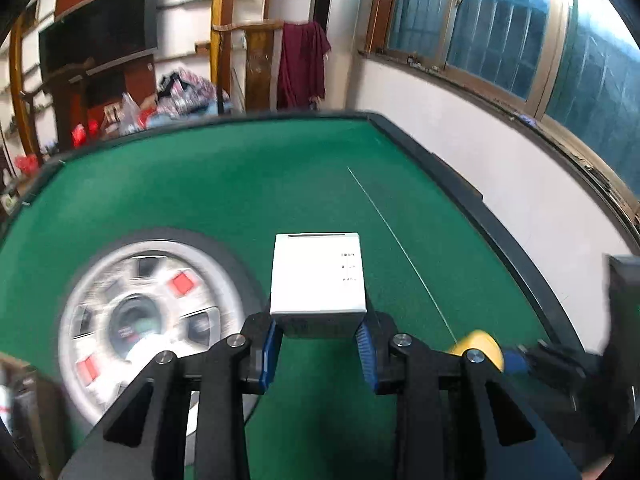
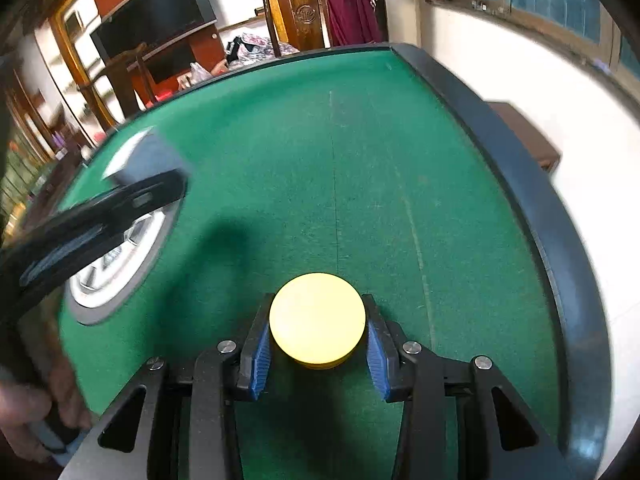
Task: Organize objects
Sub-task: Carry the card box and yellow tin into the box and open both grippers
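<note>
**A:** What does the left gripper hold?

**B:** A white box. The blue pads press on its lower sides, one on each side, so the jaws are clamped on it. The box stands upright between the fingers and appears raised off the green table; small dark print marks its upper right face.

**A:** And what lies below and to the left of it?

**B:** A round silver centre panel with red squares, set in the felt inside a dark ring. It is blurred in the left wrist view.

**A:** The right gripper?

**B:** Its jaws are closed on a yellow round object, with a blue pad against each flank. The flat round top faces the camera, just above the felt near the table's near edge.

**A:** How do the two grippers stand to each other?

**B:** In the right wrist view the left gripper is at the left, blurred, over the centre panel, the box at its tip. A hand grips its handle at the lower left. In the left wrist view the yellow object shows at the lower right, beside the right gripper.

**A:** Background?

**B:** A dark screen, a maroon cloth hung on a wooden stand, and barred windows.
</note>
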The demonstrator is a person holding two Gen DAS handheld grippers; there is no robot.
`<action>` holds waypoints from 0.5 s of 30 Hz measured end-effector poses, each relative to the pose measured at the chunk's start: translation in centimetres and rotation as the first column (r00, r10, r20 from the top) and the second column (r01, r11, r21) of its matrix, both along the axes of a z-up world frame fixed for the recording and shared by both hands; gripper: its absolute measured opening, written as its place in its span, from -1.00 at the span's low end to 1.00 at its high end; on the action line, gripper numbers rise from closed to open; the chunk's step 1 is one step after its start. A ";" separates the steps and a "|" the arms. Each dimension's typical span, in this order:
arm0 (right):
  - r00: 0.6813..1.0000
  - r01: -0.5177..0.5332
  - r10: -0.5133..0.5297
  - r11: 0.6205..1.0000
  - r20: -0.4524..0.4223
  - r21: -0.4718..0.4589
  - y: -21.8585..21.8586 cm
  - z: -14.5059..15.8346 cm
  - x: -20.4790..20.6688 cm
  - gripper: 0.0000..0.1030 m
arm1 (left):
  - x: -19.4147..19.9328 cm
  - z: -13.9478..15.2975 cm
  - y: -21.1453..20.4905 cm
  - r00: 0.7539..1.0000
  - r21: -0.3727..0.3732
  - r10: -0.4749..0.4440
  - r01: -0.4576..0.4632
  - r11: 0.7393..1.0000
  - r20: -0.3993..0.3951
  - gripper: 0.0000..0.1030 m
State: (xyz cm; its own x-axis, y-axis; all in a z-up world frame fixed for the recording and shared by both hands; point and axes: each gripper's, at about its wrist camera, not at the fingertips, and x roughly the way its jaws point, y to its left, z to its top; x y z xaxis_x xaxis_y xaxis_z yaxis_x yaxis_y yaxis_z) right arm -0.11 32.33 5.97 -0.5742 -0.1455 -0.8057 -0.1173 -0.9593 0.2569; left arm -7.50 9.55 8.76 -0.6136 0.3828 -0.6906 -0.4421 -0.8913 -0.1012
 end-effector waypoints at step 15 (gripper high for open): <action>0.987 -0.079 0.076 0.997 -0.140 -0.019 -4.2 2.4 1.4 -0.15 | 16.5 6.1 -25.2 0.897 0.047 0.423 -0.421 0.906 -0.128 -0.37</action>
State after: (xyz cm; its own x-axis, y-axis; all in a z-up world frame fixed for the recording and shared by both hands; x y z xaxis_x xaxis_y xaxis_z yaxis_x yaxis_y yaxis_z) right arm 1.25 28.14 8.33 -0.6666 -0.2121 -0.7146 -0.0047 -0.9574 0.2886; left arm 8.98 -15.63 14.85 -0.8052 0.0789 -0.5877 -0.0354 -0.9957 -0.0853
